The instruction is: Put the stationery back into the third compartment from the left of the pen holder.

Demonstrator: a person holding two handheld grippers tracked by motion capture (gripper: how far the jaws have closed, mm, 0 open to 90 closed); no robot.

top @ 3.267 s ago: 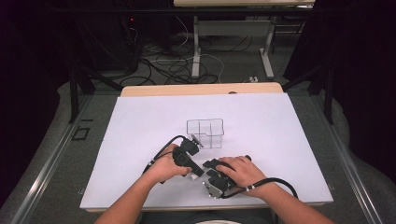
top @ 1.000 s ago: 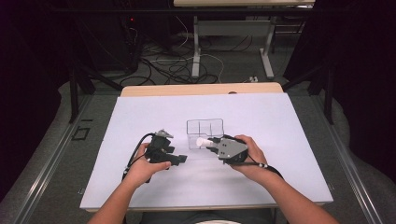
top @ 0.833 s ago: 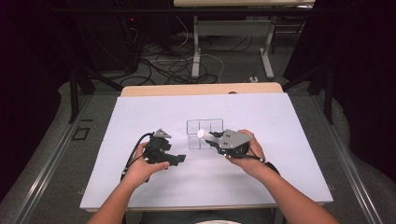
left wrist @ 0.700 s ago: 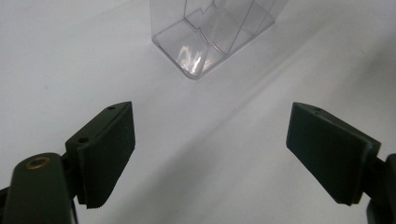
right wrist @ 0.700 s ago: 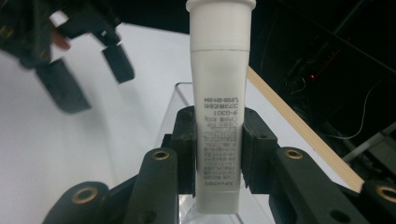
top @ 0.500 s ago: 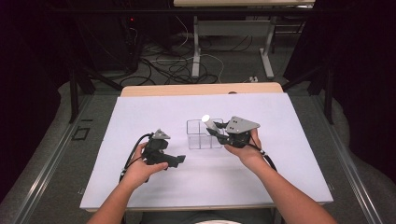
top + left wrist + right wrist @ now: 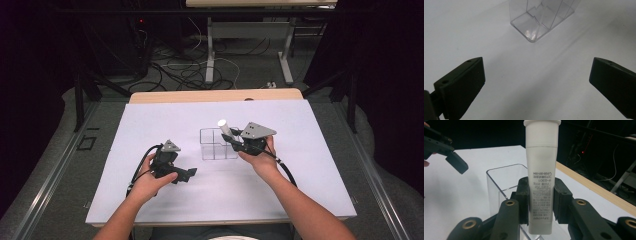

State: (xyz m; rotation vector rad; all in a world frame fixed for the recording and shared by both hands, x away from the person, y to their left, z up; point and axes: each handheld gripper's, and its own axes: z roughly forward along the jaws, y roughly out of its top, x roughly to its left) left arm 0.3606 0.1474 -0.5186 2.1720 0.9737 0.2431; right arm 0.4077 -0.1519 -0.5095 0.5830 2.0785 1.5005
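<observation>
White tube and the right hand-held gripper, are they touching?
Touching. The right gripper view shows the right hand-held gripper with both jaws pressed flat against the sides of the white tube, no gap either side.

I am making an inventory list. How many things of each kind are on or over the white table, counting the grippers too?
Grippers: 2, left gripper open, right gripper shut on the tube
White tube: 1
Clear box with compartments: 1
Total: 4
</observation>
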